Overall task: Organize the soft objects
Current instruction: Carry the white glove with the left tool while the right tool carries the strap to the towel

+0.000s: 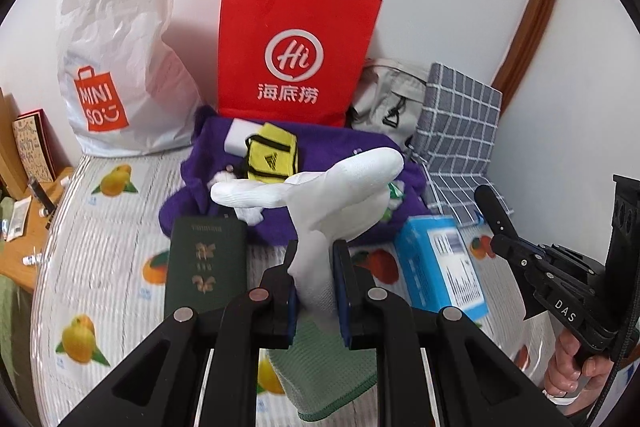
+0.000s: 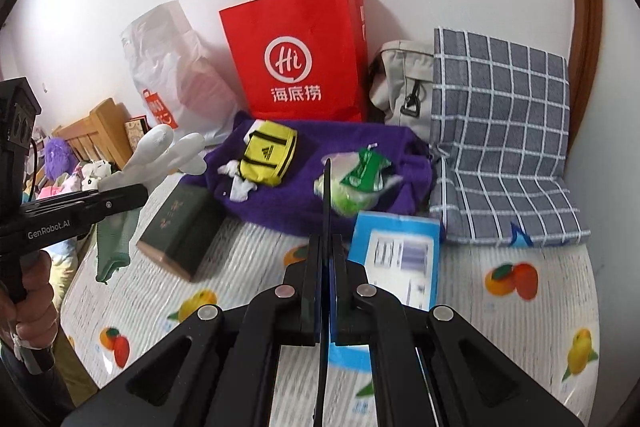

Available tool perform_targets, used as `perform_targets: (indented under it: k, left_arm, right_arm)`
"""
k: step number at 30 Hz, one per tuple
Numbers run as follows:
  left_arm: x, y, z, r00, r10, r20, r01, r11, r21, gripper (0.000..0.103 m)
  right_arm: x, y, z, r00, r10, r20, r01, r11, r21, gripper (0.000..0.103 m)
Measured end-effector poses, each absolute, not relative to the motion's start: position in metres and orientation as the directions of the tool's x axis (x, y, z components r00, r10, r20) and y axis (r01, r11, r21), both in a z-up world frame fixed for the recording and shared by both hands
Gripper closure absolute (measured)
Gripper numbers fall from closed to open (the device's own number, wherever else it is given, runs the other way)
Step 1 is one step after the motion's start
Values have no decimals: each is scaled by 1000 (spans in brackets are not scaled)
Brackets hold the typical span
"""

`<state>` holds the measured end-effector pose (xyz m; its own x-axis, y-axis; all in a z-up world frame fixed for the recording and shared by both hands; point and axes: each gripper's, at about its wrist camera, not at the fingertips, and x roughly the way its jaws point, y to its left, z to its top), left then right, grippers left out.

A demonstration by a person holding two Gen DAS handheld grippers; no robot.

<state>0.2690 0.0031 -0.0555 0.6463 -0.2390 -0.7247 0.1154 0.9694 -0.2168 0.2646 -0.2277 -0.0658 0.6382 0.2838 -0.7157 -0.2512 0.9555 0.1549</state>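
Socks [image 1: 332,195], white and bunched together, sit pinched in the left gripper [image 1: 314,279], held above the fruit-print bedsheet [image 1: 108,247]. Their long axis runs up and away from the fingers, toes fanning toward the red paper bag [image 1: 296,47]. The right gripper [image 2: 326,267] has its fingers pressed together on a thin dark strip [image 2: 327,195] that stands up edge-on between them.

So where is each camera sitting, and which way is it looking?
Left wrist: sits on the left gripper, looking down its jaws at the white sock they pinch, toward the red bag; the right gripper and a hand show.
Right wrist: sits on the right gripper, jaws shut, facing the same bag; the left gripper and hand show.
Both share the bag and purple cloth.
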Motion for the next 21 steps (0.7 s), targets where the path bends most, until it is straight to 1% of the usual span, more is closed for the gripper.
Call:
perform_targets:
  k: [14, 21]
  left_arm:
    - [336, 18, -47, 665, -195, -721, 76, 978, -195, 88]
    - [365, 20, -39, 680, -192, -708, 59, 976, -208, 88]
  right_arm:
    - [346, -230, -59, 658, 270, -703, -225, 961, 159, 100]
    - [376, -228, -52, 662, 287, -692, -236, 957, 171, 100]
